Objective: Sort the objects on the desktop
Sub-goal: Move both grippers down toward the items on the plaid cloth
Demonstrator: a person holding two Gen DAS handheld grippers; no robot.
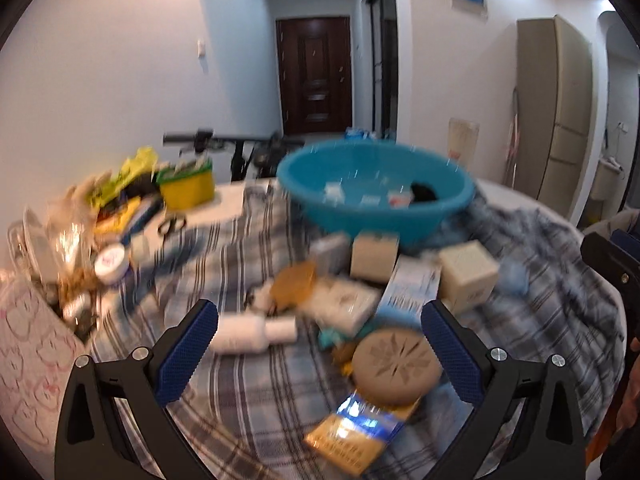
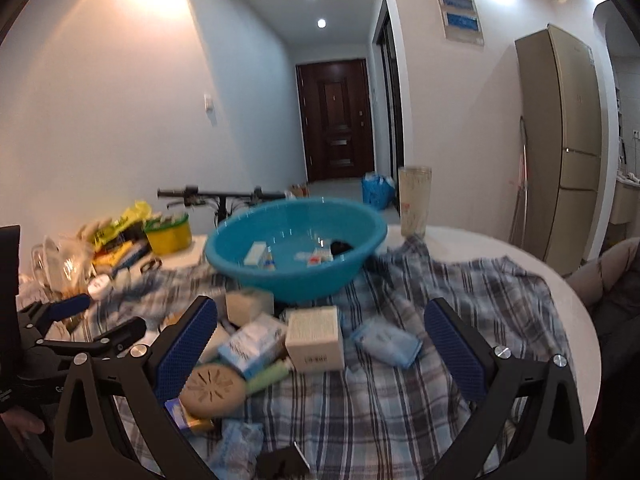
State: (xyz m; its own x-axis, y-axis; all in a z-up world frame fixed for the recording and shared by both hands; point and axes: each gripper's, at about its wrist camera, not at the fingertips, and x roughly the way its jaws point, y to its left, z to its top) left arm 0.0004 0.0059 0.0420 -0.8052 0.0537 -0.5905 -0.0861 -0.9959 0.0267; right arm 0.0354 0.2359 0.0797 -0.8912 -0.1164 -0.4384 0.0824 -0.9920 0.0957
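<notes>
Desktop clutter lies heaped on a plaid cloth (image 2: pixel 400 392) that covers part of a white round table (image 2: pixel 568 320). Behind the heap sits a blue basin (image 2: pixel 296 264) with a few small boxes and a dark item inside. Just in front of the basin stand two cream cube boxes (image 2: pixel 316 340), touching a light blue carton (image 2: pixel 252 344). A tan round perforated lid (image 2: pixel 214 390) lies at the near edge of the pile, on a yellow and blue packet (image 1: pixel 356 436). In the blurred left wrist view a white bottle (image 1: pixel 248 332) lies on its side, probably a pill bottle. The left gripper (image 1: pixel 320 344) hangs over the lid and bottle with jaws spread wide, holding nothing. The right gripper (image 2: pixel 320 344) is likewise spread and empty above the cube box. A yellow tub (image 2: pixel 168 236) stands at the far left.
</notes>
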